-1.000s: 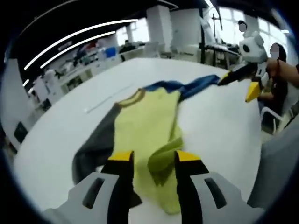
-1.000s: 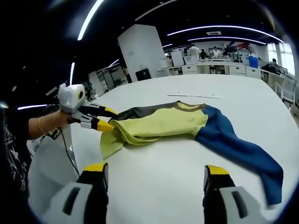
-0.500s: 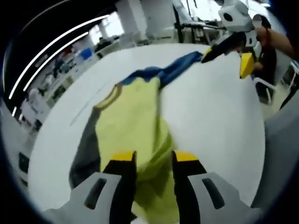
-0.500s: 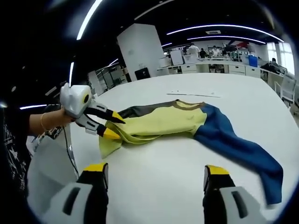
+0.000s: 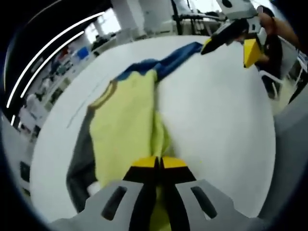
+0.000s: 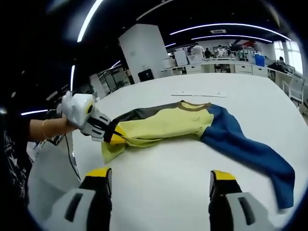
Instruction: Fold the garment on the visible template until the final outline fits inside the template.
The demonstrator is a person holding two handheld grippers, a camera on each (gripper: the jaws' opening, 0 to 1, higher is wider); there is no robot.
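Garment [image 6: 178,126] flat, white table [image 6: 168,178], open-plan office.

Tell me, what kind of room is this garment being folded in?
Probably a big open-plan office or lab. The garment lies on a broad white table, long strip lights run across a dark ceiling, and rows of desks with people standing by them fill the background.

Place: a large open-plan office or lab hall.
Ceiling: dark, crossed by long white light strips [image 6: 226,26].
Work surface: a broad white desk [image 6: 168,183] fills the near ground.
Far side: rows of white workstations [image 6: 226,67] with a blue bin [image 6: 260,60] and people standing among them.
Middle: a wide white pillar [image 6: 140,55].
Far right, left gripper view: bright windows [image 5: 204,5].
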